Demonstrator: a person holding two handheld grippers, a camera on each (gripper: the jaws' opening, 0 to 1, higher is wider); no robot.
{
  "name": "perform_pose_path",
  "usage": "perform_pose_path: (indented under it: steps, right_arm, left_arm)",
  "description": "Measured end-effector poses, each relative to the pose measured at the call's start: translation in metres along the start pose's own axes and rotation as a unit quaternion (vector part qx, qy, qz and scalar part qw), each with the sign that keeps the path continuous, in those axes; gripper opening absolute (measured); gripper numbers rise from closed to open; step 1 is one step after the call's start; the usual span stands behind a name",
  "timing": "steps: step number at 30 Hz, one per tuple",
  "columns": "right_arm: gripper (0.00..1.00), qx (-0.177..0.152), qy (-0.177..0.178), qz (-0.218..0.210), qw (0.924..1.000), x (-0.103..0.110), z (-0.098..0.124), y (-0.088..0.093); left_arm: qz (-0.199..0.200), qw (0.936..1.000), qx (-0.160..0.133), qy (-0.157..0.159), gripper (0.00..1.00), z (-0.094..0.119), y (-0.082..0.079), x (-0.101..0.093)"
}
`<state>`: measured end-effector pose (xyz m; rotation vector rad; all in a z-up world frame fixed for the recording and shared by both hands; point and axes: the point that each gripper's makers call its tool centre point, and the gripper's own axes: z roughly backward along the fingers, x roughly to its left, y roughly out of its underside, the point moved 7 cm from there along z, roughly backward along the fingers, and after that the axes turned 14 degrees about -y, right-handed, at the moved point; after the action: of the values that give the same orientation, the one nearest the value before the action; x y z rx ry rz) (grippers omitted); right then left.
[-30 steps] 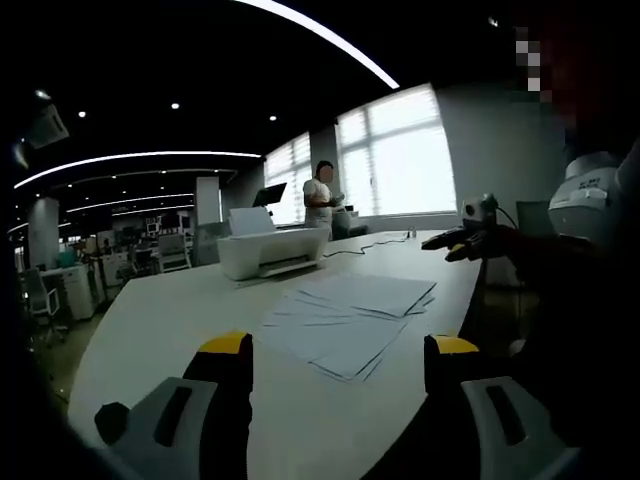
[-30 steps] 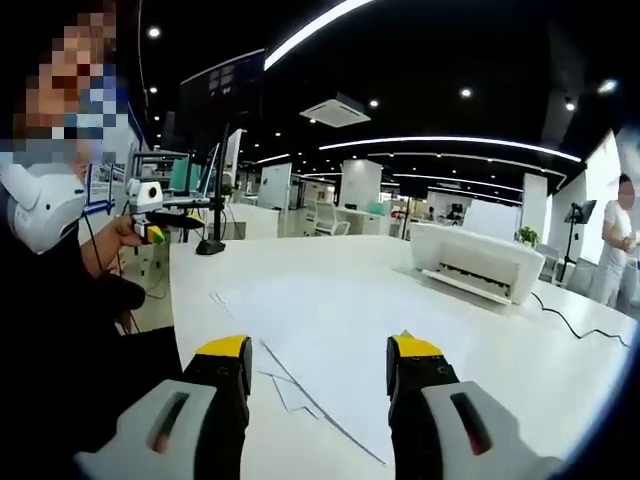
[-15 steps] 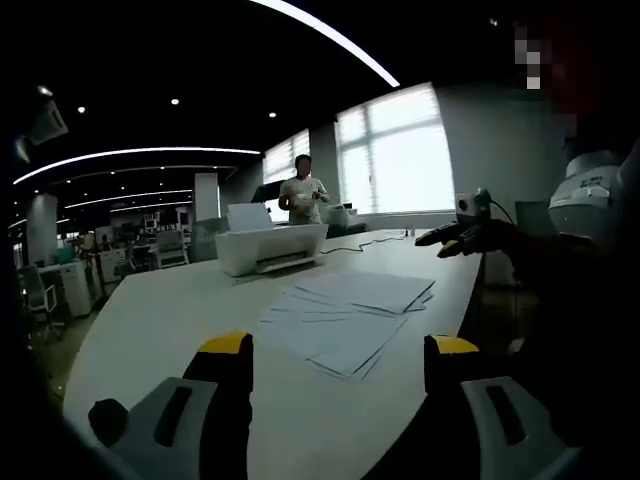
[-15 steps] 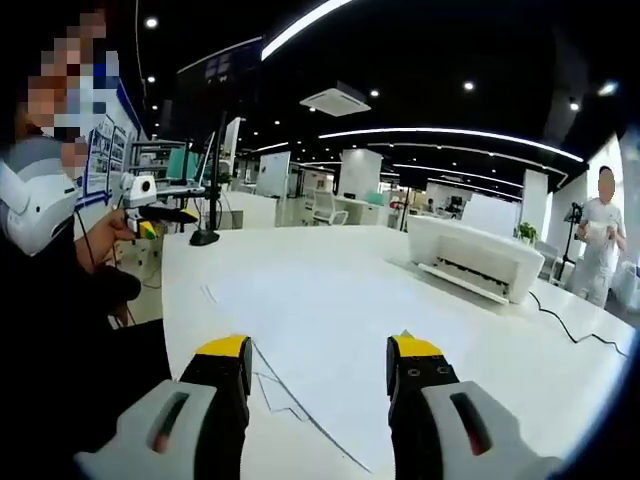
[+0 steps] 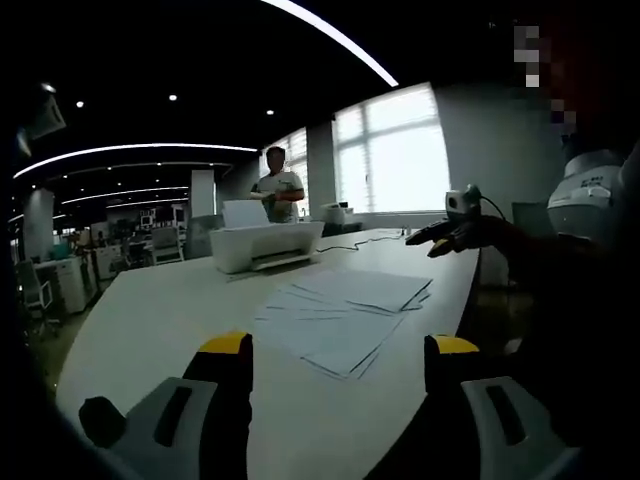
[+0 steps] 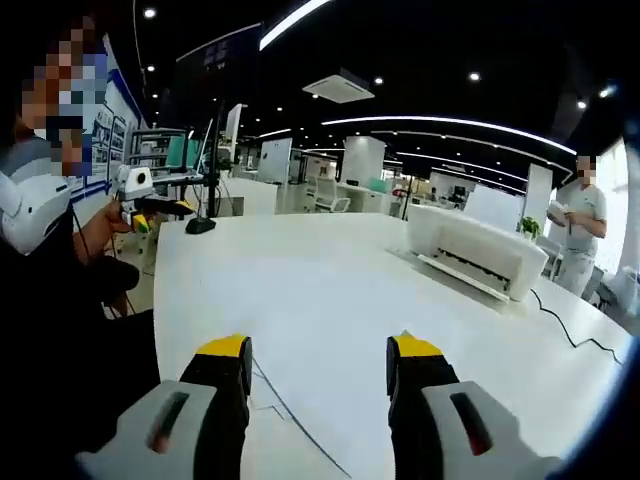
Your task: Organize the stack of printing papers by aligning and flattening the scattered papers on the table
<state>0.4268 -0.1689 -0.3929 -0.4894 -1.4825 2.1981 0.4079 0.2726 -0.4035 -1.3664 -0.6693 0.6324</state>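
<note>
Papers (image 5: pixel 345 315), blank, fanned beside printer (image 5: pixel 265 245)

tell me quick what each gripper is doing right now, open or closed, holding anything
Left gripper: open, holding nothing, above the table short of the scattered papers.
Right gripper: open, holding nothing, over the papers' edge.

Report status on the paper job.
Both grippers open, holding nothing. Left gripper short of the scattered papers, unaligned on the table. Printer beyond, not obstructing.

papers (image 5: pixel 345 310): matt white sheets | table (image 6: pixel 320 290): smooth white, faint sheen
</note>
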Motion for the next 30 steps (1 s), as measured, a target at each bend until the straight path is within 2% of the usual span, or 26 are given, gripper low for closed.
perform_pose_path:
  steps: [16,30]
  right_arm:
    - [0.51,0.023,-0.018,0.002,0.9996,-0.012,-0.009,-0.006]
    - [0.51,0.046,-0.020,0.009,0.9987,-0.023,-0.008,-0.010]
  left_arm:
    - [-0.001,1.0000,0.008,0.005,0.74,-0.014,-0.001,-0.002]
    - [-0.010,0.9998,0.012,0.016,0.73,-0.028,-0.008,-0.006]
